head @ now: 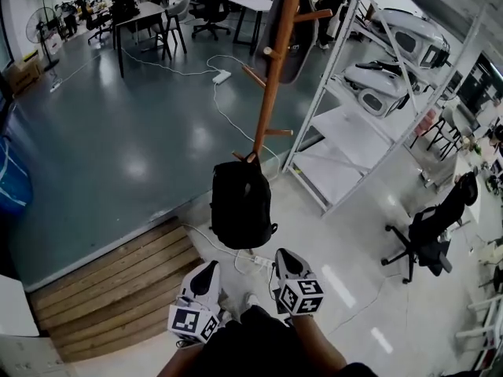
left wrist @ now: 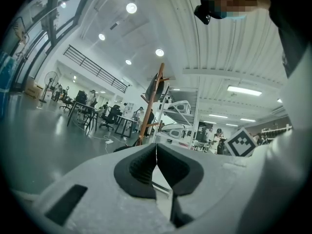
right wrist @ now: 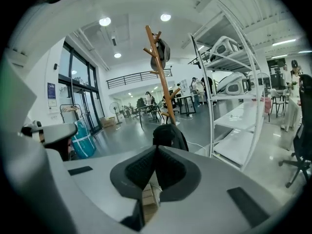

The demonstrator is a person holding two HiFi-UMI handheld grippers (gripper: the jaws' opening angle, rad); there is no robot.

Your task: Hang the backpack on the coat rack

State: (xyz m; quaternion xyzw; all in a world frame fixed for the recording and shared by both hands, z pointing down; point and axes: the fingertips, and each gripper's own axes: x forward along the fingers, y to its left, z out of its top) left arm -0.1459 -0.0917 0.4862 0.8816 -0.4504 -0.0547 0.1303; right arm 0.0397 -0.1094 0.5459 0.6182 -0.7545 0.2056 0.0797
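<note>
A black backpack (head: 242, 203) hangs by its top handle at a low peg of the wooden coat rack (head: 273, 77); whether its bottom rests on the floor I cannot tell. A dark grey item (head: 297, 38) hangs higher on the rack. My left gripper (head: 211, 269) and right gripper (head: 283, 258) are held close to my body, well short of the backpack, both shut and empty. The right gripper view has the backpack (right wrist: 169, 136) and the rack (right wrist: 161, 77) straight ahead. In the left gripper view the rack (left wrist: 150, 104) stands ahead beyond the shut jaws.
White metal shelving (head: 354, 132) stands right of the rack. A black office chair (head: 428, 234) is at the right. Wooden boards (head: 118, 289) lie at the lower left, a power strip with cables (head: 255, 259) on the floor by my grippers. Desks and chairs (head: 149, 18) stand far back.
</note>
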